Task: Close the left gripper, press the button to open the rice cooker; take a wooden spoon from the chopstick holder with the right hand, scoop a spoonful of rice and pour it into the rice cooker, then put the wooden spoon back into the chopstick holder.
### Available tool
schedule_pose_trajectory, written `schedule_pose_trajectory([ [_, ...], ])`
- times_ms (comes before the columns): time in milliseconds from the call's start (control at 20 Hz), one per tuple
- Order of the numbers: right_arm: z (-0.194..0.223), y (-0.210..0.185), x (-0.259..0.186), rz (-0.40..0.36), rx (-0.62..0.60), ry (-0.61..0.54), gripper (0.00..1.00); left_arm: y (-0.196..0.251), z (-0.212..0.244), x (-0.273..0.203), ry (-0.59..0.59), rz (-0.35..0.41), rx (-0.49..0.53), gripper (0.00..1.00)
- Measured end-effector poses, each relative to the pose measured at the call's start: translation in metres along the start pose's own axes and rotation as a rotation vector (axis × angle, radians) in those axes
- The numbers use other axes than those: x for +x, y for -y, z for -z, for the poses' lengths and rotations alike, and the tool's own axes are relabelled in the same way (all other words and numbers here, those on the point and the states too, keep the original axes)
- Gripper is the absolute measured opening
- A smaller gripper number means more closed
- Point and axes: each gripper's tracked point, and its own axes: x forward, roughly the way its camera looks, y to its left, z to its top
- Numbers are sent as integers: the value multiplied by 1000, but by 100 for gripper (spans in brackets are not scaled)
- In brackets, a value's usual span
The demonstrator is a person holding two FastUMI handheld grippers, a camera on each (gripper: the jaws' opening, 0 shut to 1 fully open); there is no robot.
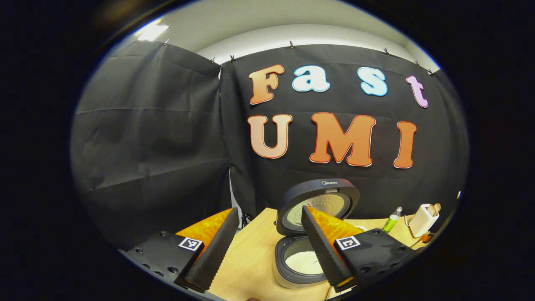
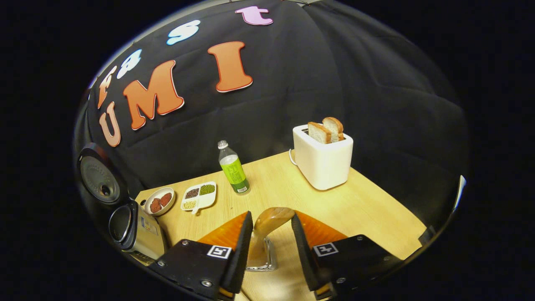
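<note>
The rice cooker (image 1: pixel 292 267) stands with its lid (image 1: pixel 317 200) raised, and white rice lies in its pot (image 1: pixel 301 262). My left gripper (image 1: pixel 269 209) hovers open in front of it and to its left, with nothing between its fingers. In the right gripper view the wooden spoon (image 2: pixel 272 220) stands bowl-up in the chopstick holder (image 2: pixel 261 256) on the table. My right gripper (image 2: pixel 271 216) is open around the spoon, its fingers (image 2: pixel 240 251) on either side of the handle with gaps showing. The cooker (image 2: pixel 133 234) lies at the far left there, lid (image 2: pixel 98 175) up.
On the wooden table (image 2: pixel 368 209) stand a white toaster (image 2: pixel 322 161) with two bread slices, a green-labelled bottle (image 2: pixel 234 169), a divided dish of grains (image 2: pixel 199 195) and a small plate (image 2: pixel 159 201) of reddish food. The toaster (image 1: pixel 423 219) and bottle (image 1: pixel 391 221) sit right of the cooker.
</note>
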Motion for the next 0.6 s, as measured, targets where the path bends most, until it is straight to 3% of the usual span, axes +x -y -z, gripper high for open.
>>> schedule_pose_trajectory([
  [50,-16,5,-6,5,2,16,62,3,-1,2,3,6,1,97],
  [200,-63,8,-25,7,-12,76,90,18,-11,11,11,31,21,97],
  [250,-79,7,-32,3,-27,101,93,24,-15,16,16,42,30,97],
  [600,-145,4,-79,3,-132,223,95,87,-66,66,67,170,4,97],
])
